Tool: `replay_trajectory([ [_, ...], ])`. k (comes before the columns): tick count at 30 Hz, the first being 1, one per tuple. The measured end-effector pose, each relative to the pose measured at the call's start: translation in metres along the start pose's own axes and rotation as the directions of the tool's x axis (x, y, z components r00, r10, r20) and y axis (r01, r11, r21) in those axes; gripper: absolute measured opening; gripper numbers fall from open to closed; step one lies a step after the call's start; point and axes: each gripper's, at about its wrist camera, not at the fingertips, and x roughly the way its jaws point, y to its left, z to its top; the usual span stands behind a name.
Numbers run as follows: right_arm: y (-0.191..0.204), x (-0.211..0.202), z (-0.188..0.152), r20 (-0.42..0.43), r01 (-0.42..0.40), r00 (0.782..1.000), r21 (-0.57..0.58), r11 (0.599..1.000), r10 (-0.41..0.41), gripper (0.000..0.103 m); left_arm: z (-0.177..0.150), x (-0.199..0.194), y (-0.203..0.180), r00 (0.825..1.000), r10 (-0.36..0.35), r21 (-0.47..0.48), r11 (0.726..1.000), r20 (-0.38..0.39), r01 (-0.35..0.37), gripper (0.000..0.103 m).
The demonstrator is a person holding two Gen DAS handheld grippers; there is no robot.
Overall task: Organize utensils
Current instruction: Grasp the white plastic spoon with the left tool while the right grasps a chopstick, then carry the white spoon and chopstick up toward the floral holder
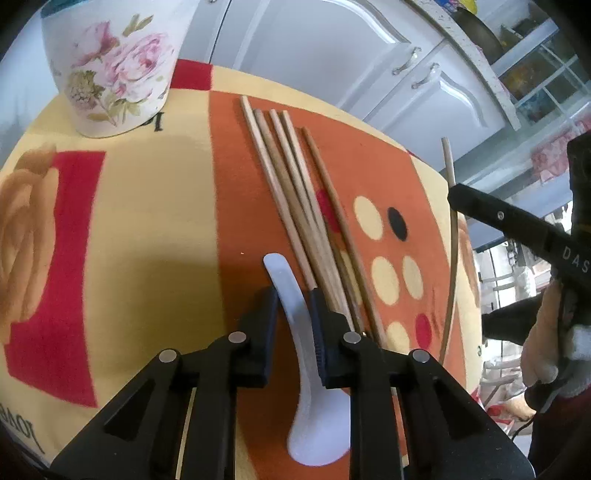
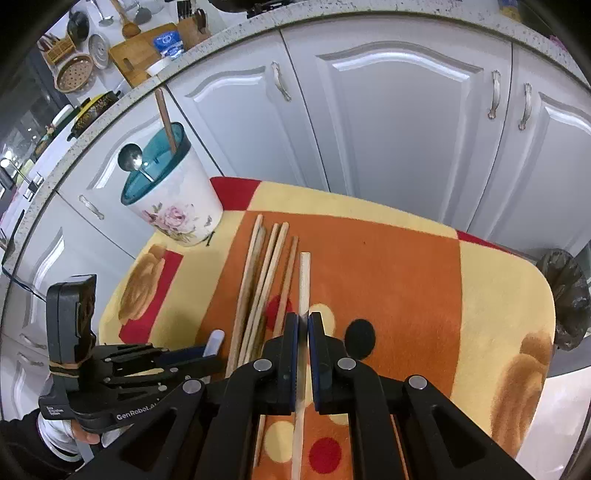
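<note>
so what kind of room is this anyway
Most likely a home kitchen: white cabinet doors under a speckled countertop, cutting boards and pots on it, and a floral utensil holder on the blanket-covered table.

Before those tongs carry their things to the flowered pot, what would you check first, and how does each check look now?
1. Right tongs shut on chopstick: ok.
2. Chopstick lifted clear of the other chopsticks: ok.
3. Left tongs around the white spoon handle: ok.
4. Left pads pressing firmly on the spoon: cannot tell.
5. Pot upright, mouth open with room beside the metal spoon: ok.
6. Cloth between chopsticks and pot clear: ok.
</note>
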Motion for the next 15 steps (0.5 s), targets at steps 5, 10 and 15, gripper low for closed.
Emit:
replay_trajectory([
  [5,0.009,-0.018,0.006,0.042,-0.027,0.999,-0.019,0.999,0.028,0.005,-0.005,-0.034,0.003,0.997,-0.01,0.016,1.0,0.076,0.009,0.014],
  [10,0.027,-0.038,0.01,0.086,-0.045,0.995,-0.067,0.997,0.051,0.005,-0.005,-0.074,0.003,0.986,0.0,0.044,0.999,0.165,-0.007,0.011],
  [15,0.044,-0.056,0.014,0.118,-0.055,0.991,-0.116,0.992,0.069,0.005,-0.006,-0.104,0.012,0.974,0.013,0.049,0.999,0.226,-0.024,0.011],
])
